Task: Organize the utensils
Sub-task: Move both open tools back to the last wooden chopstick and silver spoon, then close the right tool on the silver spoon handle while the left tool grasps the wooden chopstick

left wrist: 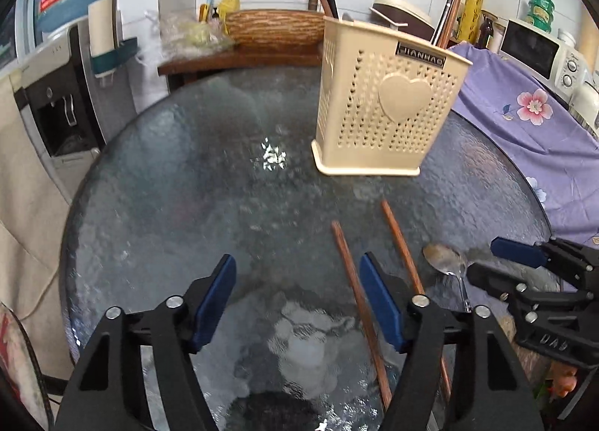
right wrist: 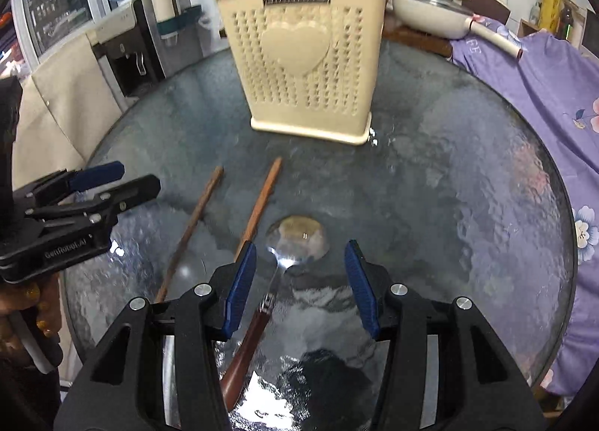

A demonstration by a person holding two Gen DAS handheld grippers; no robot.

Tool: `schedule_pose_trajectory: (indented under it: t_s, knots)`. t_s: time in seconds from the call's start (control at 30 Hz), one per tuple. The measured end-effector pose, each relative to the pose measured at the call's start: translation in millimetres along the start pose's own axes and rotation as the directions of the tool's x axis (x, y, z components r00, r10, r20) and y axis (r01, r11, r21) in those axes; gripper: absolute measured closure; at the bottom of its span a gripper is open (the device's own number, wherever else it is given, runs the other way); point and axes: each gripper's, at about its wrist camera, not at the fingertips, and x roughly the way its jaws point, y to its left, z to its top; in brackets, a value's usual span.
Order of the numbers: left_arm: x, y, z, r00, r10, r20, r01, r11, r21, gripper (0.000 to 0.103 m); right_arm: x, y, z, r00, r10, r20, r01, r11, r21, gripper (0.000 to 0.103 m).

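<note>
Nearest, the right gripper (right wrist: 299, 281) hangs with jaws apart over the spoon (right wrist: 295, 240) (nothing clamped), the left gripper (left wrist: 297, 303) likewise gaping beside two chopsticks (left wrist: 355, 296). All lie in front of the cream holder (right wrist: 303, 67), which stands farther back on the glass table (right wrist: 468, 206).

Cream heart-perforated holder (left wrist: 385, 109); brown chopsticks (left wrist: 357, 292); purple floral cloth (left wrist: 524, 112)

A round glass table (left wrist: 168, 176) is carrying everything. A cream holder (left wrist: 385, 109) is standing upright on it toward the far side, with chopstick ends sticking up out of it. Nearer, two brown chopsticks (left wrist: 355, 292) are lying side by side, apart from each other. Just beside them to the right, a spoon (right wrist: 295, 238) is lying bowl toward the holder.
</note>
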Motion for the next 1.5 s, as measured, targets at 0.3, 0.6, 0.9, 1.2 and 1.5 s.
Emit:
schedule_pose_trajectory:
  t_s: [0.3,0.6,0.9,1.2,1.5]
  knots:
    - [8.5,-12.2,-6.8,0.999,-0.026,-0.039,0.028,0.999,0.036,0.043,18.1,8.7,-6.5,0.998,-0.001,-0.063,0.0,1.0,-0.012,0.053]
    - [20.4,-24.8,-10.3,0.997,-0.024,-0.079,0.029,0.997,0.07,0.047,28.2,5.7,-4.3,0.996,-0.002,-0.091,0.002,1.0,0.002,0.053]
    - [34.7,-37.0,-9.6,0.994,-0.008,-0.106,0.019,0.994,0.103,0.055,35.5,12.5,7.1,0.995,-0.035,-0.095,0.033,0.999,-0.017,0.053]
    - [48.0,-39.7,-1.6,0.993,0.011,-0.119,0.004,0.993,0.122,0.063,38.7,12.0,10.8,0.994,-0.046,-0.098,0.043,0.999,-0.027,0.056]
    - [52.3,-43.6,2.7,0.992,0.025,-0.121,-0.006,0.989,0.149,0.07,42.2,14.5,14.8,0.993,-0.059,-0.102,0.055,0.998,-0.04,0.057]
